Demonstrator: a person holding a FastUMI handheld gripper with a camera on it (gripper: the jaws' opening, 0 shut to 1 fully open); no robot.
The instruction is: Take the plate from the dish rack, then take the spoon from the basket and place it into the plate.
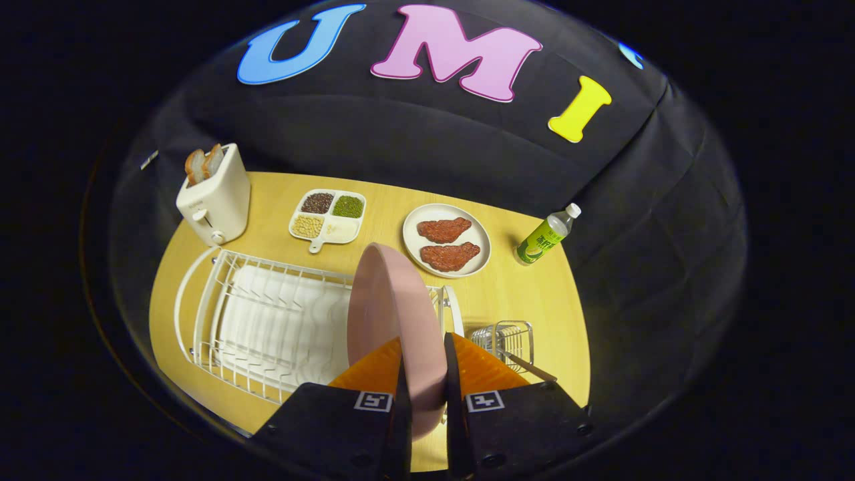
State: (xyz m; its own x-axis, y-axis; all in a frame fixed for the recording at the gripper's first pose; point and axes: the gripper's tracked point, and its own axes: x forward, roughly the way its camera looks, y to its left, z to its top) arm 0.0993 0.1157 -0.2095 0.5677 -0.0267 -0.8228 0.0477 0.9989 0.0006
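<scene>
Taking the white wire dish rack (267, 327) on the wooden table (534, 300) as my landmark and reading left to right: behind its far left corner stands a cream toaster (215, 197) with two slices of bread (204, 164) poking out of its slots; behind the rack's middle lies a white four-part tray (328, 215) of dark, green, pale yellow and white fillings; at the rack's right end I hold the pink plate (391, 314) upright on its edge, my gripper (425, 381) closed narrowly on its rim, one finger pressing each face, the plate rising just over the rack's right end; beyond the rack to the right sits a white dish (446, 240) with two reddish cutlets (446, 243); just right of the rack is a small wire basket (509, 339) with the spoon (528, 365) leaning out of it; farther right and back lies a green-labelled bottle (546, 237), tilted.
</scene>
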